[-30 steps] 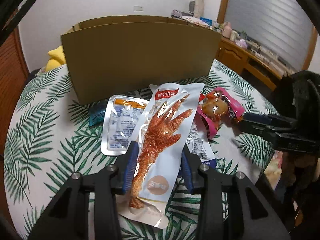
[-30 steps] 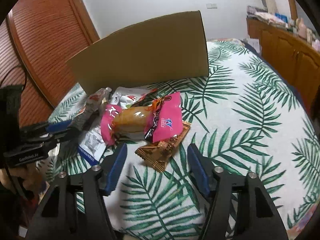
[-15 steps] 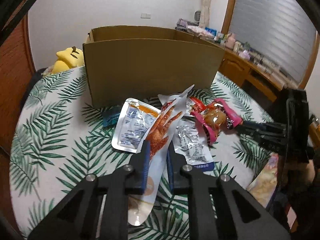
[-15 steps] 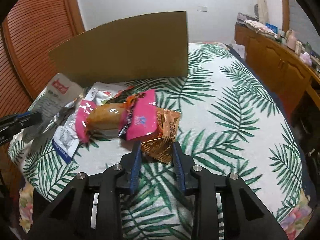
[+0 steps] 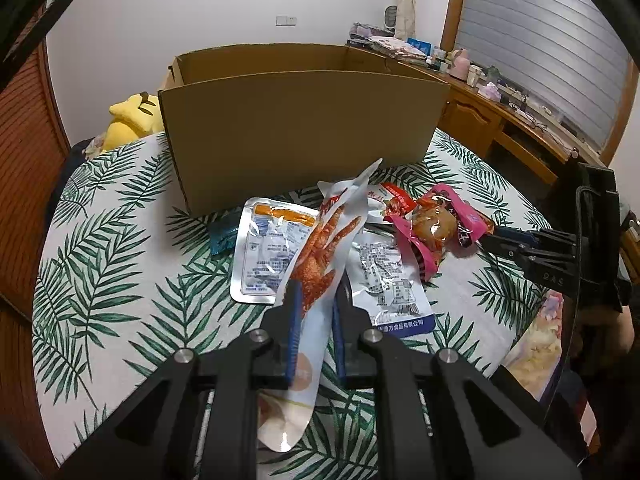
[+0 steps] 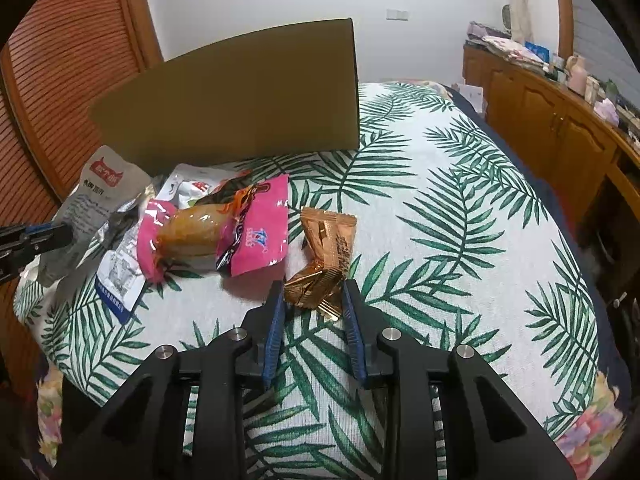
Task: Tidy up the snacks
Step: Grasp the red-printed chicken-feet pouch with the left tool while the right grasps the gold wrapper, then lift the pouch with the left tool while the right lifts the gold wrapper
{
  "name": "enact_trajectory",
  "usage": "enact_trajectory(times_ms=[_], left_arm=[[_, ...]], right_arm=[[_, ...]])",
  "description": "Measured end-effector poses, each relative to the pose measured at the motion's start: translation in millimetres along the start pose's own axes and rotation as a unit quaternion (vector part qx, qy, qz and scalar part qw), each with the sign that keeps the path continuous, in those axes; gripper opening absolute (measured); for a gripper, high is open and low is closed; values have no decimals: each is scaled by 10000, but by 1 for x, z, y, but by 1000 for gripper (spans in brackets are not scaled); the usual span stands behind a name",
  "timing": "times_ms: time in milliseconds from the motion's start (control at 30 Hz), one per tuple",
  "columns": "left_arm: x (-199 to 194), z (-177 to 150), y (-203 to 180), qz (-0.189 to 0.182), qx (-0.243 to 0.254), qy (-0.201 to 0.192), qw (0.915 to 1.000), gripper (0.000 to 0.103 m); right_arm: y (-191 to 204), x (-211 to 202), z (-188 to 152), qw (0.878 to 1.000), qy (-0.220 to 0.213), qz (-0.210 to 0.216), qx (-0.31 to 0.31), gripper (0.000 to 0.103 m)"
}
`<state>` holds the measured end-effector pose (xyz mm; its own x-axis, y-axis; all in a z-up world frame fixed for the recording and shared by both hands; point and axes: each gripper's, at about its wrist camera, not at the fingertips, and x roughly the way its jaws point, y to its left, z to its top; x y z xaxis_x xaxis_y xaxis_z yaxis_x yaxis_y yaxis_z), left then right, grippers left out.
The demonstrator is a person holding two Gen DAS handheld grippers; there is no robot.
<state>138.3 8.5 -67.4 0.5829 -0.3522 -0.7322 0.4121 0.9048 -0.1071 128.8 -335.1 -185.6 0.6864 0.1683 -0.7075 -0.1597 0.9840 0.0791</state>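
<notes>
The left gripper [image 5: 314, 300] is pinching a long white chicken-foot packet [image 5: 320, 256], its blue pads pressed against both sides of the pouch. The packet's far end is standing up off the leaf-print bedspread [image 5: 120, 240], pointing toward the cardboard box [image 5: 296, 128].

The right gripper [image 6: 314, 300] is pinching a bronze foil snack packet [image 6: 326, 256] at its near end, both pads touching the wrapper. The foil packet is lying just right of a pink wrapped snack [image 6: 224, 232].

The remaining snacks are lying on the bedspread between the two grippers, just in front of the box:
- a silver pouch with an orange band [image 5: 268, 248], left of the chicken-foot packet;
- a silver pouch with a blue edge [image 5: 392, 280], right of it;
- a dark teal packet [image 5: 222, 236], partly hidden under the orange-banded pouch.

The box is sitting open-topped at the far side of the bedspread. A yellow plush toy [image 5: 132, 120] is lying at its far left. A wooden sideboard [image 6: 560, 120] is running along the right wall.
</notes>
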Motion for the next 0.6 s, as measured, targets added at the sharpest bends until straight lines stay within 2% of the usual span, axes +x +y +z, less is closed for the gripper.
enact_trajectory(times_ms=[100,133,167,400,600], left_arm=[[-5,0,3,79,18,-92,9999,3],[-6,0,3,123,29,-102,9999,2],[-9,0,5,184,2,-123,9998,2],[-15,-3,12,212,-173,-267,9993,1],[-27,-1,6,213,-119,-445,9987,0]], right_arm=[[5,0,-2,9997,-56,-159,-166,23],[5,-1,-3,9994,-65,-272,-182,6],[4,-1,-4,9992,-63,-351,-200,3],[-4,-9,-9,9997,-179,-116,-120,2],[-11,-20,-10,9992,-377,86,32,1]])
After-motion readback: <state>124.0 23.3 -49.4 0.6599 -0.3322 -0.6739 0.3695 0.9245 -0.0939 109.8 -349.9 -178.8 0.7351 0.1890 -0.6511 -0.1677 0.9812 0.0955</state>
